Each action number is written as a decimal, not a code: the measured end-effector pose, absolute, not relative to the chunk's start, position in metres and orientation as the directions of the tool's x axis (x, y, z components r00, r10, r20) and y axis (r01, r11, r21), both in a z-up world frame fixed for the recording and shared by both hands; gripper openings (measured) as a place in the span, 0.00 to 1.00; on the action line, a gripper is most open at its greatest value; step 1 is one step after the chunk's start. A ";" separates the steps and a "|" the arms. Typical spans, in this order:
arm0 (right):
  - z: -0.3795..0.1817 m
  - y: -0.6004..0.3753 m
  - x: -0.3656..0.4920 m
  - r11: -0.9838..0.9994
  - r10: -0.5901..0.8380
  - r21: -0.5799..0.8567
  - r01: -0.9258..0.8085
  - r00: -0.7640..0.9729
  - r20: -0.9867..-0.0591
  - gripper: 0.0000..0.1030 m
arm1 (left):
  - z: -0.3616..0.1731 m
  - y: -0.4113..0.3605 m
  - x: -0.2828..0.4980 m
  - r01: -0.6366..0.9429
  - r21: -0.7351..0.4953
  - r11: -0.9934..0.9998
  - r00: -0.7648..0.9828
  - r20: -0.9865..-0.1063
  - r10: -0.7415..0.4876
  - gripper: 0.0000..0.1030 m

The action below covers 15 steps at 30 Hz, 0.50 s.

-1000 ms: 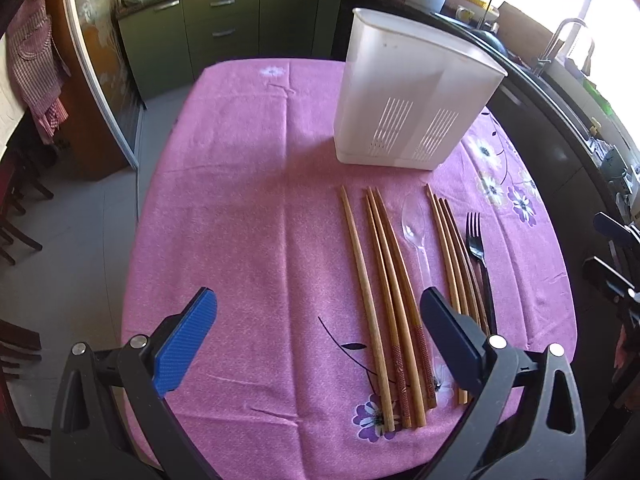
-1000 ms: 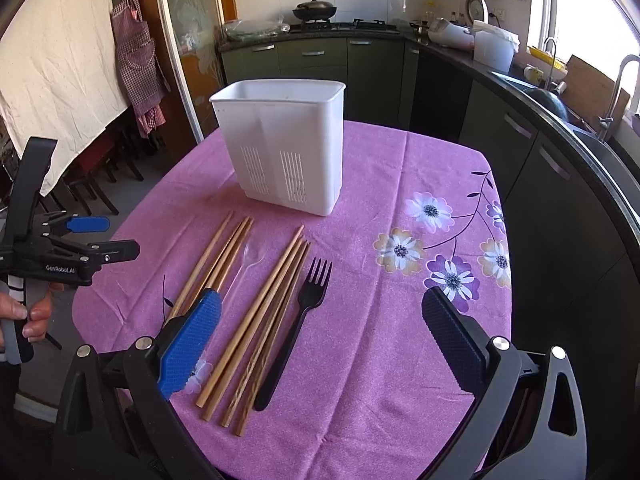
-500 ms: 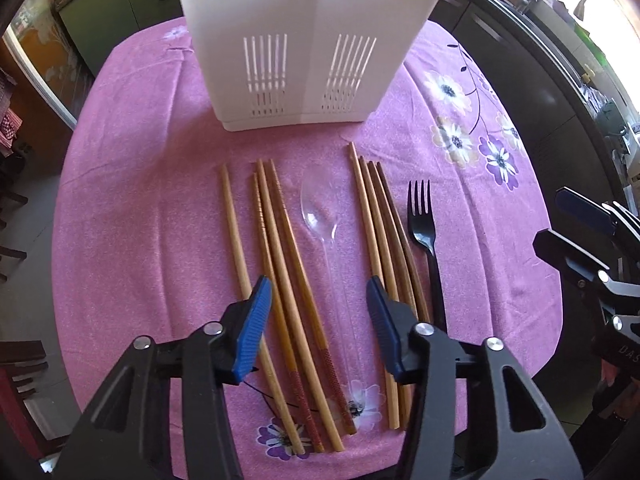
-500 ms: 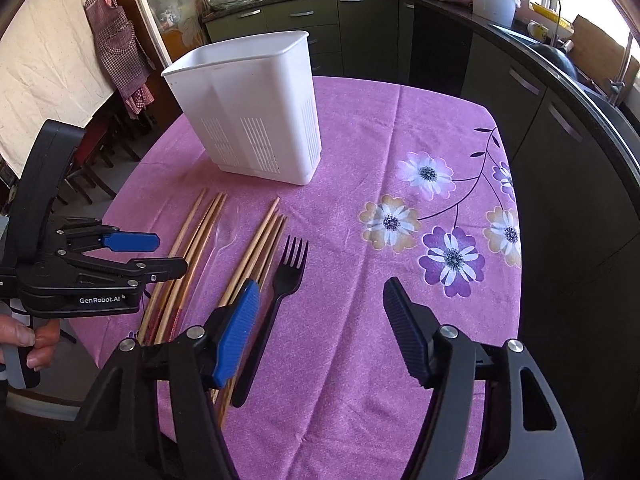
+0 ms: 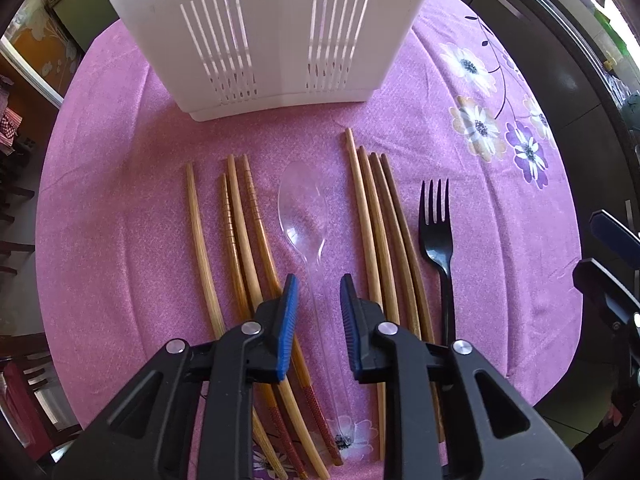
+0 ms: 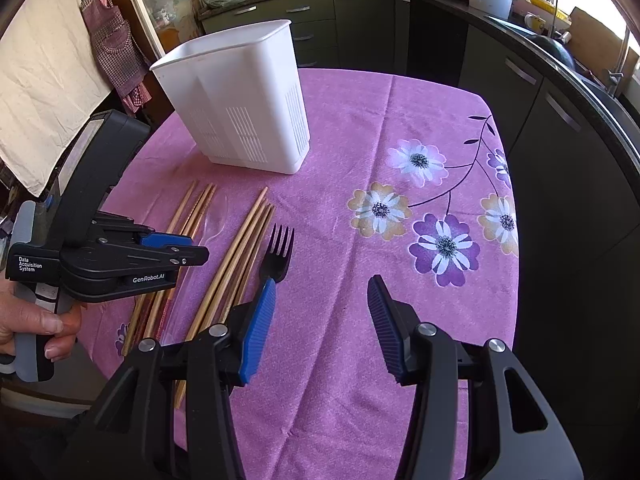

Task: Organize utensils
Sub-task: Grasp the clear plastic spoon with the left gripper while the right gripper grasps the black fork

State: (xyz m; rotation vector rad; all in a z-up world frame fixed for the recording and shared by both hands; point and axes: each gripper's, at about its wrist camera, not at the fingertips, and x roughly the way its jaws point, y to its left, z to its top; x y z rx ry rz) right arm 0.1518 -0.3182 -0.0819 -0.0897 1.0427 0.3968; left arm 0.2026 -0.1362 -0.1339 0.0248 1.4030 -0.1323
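Mid-table, toward the near edge | clear plastic spoon point(image 5: 306, 216) lies between wooden chopstick groups | left gripper point(image 5: 315, 316) jaws closing astride its handle, seemingly not yet pinching | right gripper point(image 6: 322, 326) jaws apart, closing on nothing | light, slick, brittle: grip mid-handle.

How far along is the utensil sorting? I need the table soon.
Nothing looks stowed yet: chopsticks, clear spoon and black fork all lie on the cloth before the white holder. The left gripper is closing around the spoon handle; the right gripper holds nothing.
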 end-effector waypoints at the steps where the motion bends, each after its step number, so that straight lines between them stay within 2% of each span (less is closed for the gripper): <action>1: -0.082 -0.318 0.152 0.926 0.274 0.111 -0.360 0.442 -0.854 0.47 | -0.135 -0.137 0.204 0.108 -0.059 0.992 0.158 -0.984 -0.076 0.19; 5: -0.083 -0.318 0.151 0.928 0.263 0.098 -0.360 0.444 -0.857 0.47 | -0.141 -0.139 0.209 0.102 -0.069 0.992 0.150 -0.985 -0.084 0.10; 12: -0.087 -0.312 0.151 0.924 0.258 0.095 -0.370 0.422 -0.869 0.46 | -0.137 -0.136 0.210 0.118 -0.110 0.987 0.179 -0.975 -0.130 0.09; 15: -0.092 -0.305 0.152 0.915 0.279 0.124 -0.384 0.380 -0.882 0.42 | -0.120 -0.132 0.200 0.132 -0.127 0.983 0.225 -0.962 -0.155 0.09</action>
